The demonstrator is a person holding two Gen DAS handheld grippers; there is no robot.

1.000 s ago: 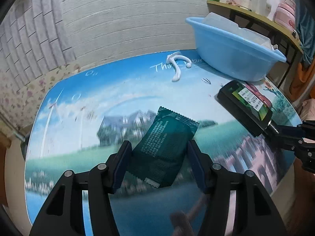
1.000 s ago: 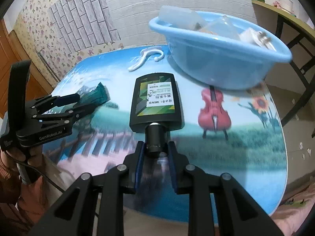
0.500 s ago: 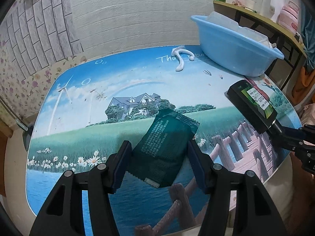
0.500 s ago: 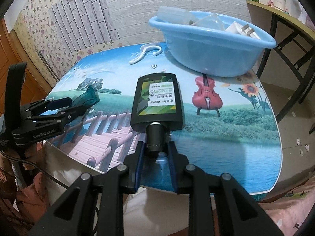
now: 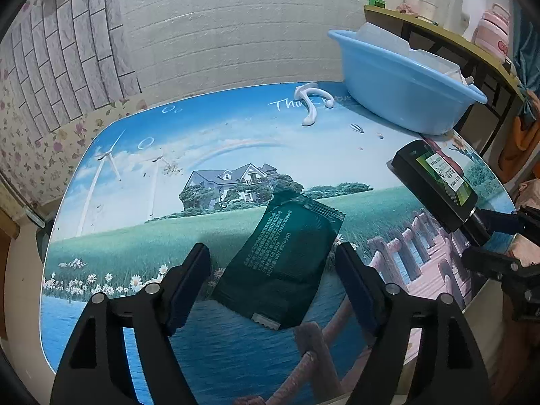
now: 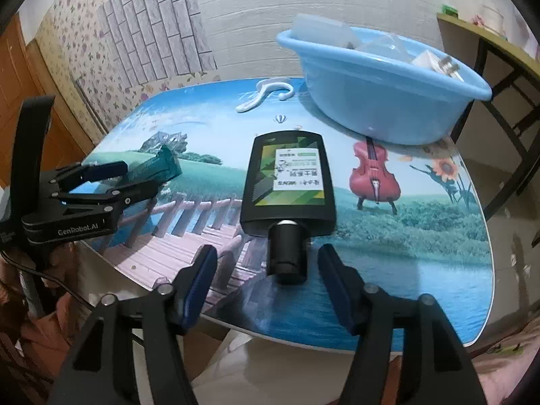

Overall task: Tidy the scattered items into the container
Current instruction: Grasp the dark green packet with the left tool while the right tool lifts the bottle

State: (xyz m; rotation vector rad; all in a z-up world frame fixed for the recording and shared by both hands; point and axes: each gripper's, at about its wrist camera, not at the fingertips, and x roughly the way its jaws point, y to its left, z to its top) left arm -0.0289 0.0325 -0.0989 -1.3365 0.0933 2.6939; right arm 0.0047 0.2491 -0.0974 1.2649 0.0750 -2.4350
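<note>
A dark green snack packet (image 5: pixel 283 263) lies on the picture-printed table between the fingers of my left gripper (image 5: pixel 273 270), which is open around it without gripping. It also shows in the right wrist view (image 6: pixel 158 165). A black flat bottle with a green label (image 6: pixel 288 185) lies on the table, its cap between the open fingers of my right gripper (image 6: pixel 266 276). The bottle also shows in the left wrist view (image 5: pixel 435 182). The blue basin (image 6: pixel 381 94) stands at the back right and holds several items. A white hook (image 6: pixel 266 92) lies beside it.
The table (image 5: pixel 152 222) meets a white brick wall at the back. A shelf with cups and a pink flask (image 5: pixel 489 30) stands behind the basin (image 5: pixel 401 91). The white hook also shows in the left wrist view (image 5: pixel 310 101). The left gripper also shows in the right wrist view (image 6: pixel 101 182).
Both grippers have opened: the left let go of the green packet, the right let go of the bottle cap. Both items now rest on the table near the front edge.
</note>
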